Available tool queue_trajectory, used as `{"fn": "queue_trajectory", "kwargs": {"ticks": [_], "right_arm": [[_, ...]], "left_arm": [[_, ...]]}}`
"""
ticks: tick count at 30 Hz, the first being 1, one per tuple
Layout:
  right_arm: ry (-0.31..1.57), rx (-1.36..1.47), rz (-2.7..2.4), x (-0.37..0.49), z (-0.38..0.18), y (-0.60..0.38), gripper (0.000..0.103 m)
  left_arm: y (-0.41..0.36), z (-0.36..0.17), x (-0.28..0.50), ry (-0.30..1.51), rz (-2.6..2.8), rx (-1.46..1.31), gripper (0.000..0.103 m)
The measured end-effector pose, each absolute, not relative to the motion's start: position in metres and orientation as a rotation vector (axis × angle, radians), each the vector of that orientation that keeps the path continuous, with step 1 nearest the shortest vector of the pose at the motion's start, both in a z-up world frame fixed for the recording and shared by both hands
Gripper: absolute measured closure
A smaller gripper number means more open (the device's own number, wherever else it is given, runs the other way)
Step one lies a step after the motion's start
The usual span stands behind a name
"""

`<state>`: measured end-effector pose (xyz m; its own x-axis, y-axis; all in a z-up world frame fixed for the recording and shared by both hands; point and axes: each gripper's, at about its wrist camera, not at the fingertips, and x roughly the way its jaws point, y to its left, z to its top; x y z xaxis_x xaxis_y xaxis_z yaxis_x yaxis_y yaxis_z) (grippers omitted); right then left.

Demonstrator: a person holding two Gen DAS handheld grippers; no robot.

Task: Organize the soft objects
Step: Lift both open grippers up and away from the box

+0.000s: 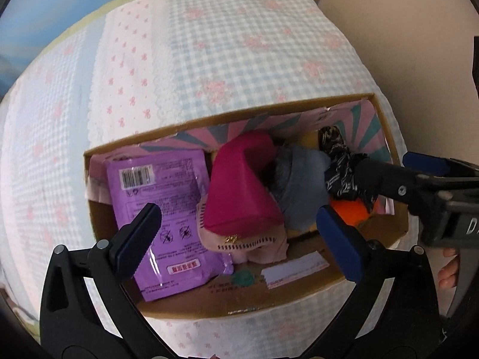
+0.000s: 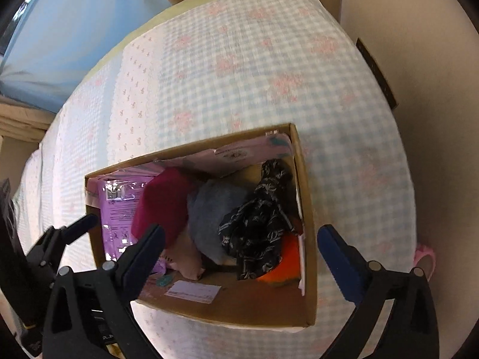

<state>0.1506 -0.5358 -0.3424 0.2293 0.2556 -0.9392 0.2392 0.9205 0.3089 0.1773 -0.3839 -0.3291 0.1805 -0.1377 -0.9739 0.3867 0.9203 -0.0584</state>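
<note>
Brown cardboard box (image 1: 248,302) on the checked bedspread (image 1: 209,59) holds the magenta cloth (image 1: 239,185), grey cloth (image 1: 302,179) and black patterned scarf (image 2: 257,227); left tongs (image 1: 236,239) and right tongs (image 2: 239,257) both gape empty above it, likely post-drop.

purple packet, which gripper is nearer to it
Left. The left gripper hangs open over the box, one finger right over the purple packet. The right gripper is open over the box's other end, above the black cloth.
</note>
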Motion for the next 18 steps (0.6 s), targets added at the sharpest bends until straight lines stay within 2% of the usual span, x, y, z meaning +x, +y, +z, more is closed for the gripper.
{"fn": "queue_trajectory", "kwargs": {"ticks": [9,18], "right_arm": [[1.331,0.419,-0.008,0.142,-0.321,-0.529,0.002],[1.222,0.322,-0.023,0.108,-0.233,-0.489,0.002]], "left_arm": [[-0.375,-0.309,0.171,1.329,-0.382,0.202,0.000],[-0.333,-0.226,0.141,1.217,-0.404,0.124,0.000]]}}
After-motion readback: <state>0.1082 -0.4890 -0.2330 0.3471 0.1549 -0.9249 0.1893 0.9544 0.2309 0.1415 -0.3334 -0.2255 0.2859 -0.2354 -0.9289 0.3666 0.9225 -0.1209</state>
